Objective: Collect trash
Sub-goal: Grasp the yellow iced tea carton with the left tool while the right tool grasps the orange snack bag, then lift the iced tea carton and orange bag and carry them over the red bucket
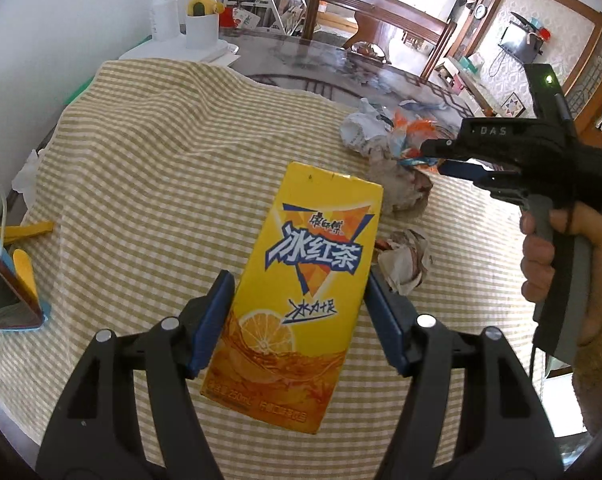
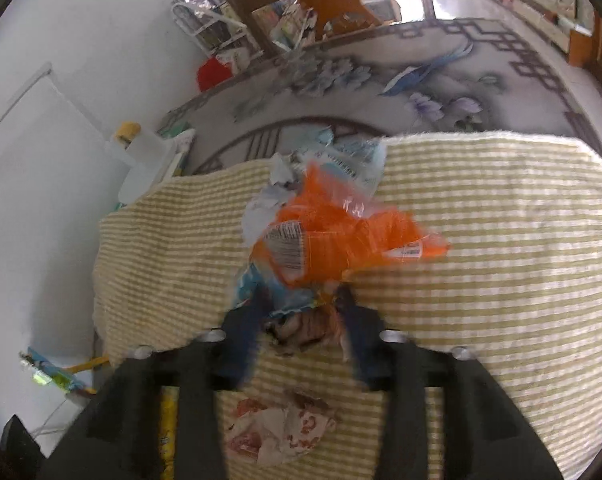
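Open green-checked cloth (image 1: 149,152) on counter's left and centre: clear passage. Right side obstructed: crumpled paper wads (image 1: 405,264), orange plastic wrapper (image 2: 341,236). Blue open box (image 1: 9,292) at left edge.

The right tool (image 2: 301,300) pinches an orange wrapper (image 2: 341,240) over the striped cloth (image 2: 501,260). A crumpled paper (image 2: 281,432) lies on the cloth, nearer the camera than the wrapper.

My left wrist camera is looking steeply down, close over the green-and-cream checked tablecloth (image 1: 149,168); my right one is facing likewise from the opposite side, both sharing the crumpled orange-and-blue plastic wrappers (image 2: 333,240) and cloth.
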{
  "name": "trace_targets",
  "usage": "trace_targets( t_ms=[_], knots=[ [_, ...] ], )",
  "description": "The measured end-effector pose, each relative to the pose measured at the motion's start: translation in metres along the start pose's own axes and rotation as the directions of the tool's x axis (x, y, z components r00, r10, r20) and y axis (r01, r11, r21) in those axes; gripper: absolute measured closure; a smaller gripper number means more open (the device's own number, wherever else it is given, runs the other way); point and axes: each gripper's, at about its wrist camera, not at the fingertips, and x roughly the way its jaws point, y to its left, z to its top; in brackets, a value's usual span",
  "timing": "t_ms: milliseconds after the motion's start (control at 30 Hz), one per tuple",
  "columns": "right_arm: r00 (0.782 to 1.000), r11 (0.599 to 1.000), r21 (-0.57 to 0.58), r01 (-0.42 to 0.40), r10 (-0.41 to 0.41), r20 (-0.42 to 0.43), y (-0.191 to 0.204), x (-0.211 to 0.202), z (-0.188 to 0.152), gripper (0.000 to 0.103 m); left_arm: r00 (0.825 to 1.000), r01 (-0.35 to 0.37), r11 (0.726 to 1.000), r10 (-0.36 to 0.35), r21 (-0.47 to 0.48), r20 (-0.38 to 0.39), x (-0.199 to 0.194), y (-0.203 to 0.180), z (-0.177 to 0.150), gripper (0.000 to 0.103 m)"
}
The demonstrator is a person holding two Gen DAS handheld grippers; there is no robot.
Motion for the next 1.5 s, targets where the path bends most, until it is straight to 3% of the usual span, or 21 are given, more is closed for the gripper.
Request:
trace_targets(
  t_ms=[300, 567, 967, 1200, 1500],
  knots=[
    [0.993, 0.988, -0.133, -0.075, 0.086, 0.086, 0.020, -0.062, -0.020, 0.073, 0.999, 0.022, 1.000, -0.022, 0.000, 0.049, -0.014, -0.009, 0.007, 0.039],
    [0.977, 0.973, -0.218, -0.076, 0.116, 0.177, 0.024, -0.130, -0.079, 0.072, 0.991, 0.044, 0.999, -0.047, 0.030, 0.126, -0.037, -0.031, 0.014, 0.039],
    [0.963, 0.963, -0.268, 0.040, 0.035, 0.269, 0.019, -0.174, -0.124, 0.072, 0.988, 0.098, 0.995, -0.099, 0.013, 0.120, -0.036, -0.045, 0.012, 0.039],
    [0.952, 0.973, -0.223, 0.059, 0.012, 0.306, -0.002, -0.195, -0.146, 0.072, 0.988, 0.129, 0.988, -0.135, 0.083, 0.075, -0.029, -0.077, 0.020, 0.039],
    [0.936, 0.985, -0.144, 0.090, -0.035, 0.349, -0.031, -0.218, -0.158, 0.072, 0.980, 0.172, 0.969, -0.188, 0.179, 0.071, -0.030, -0.120, 0.014, 0.039]
  ],
)
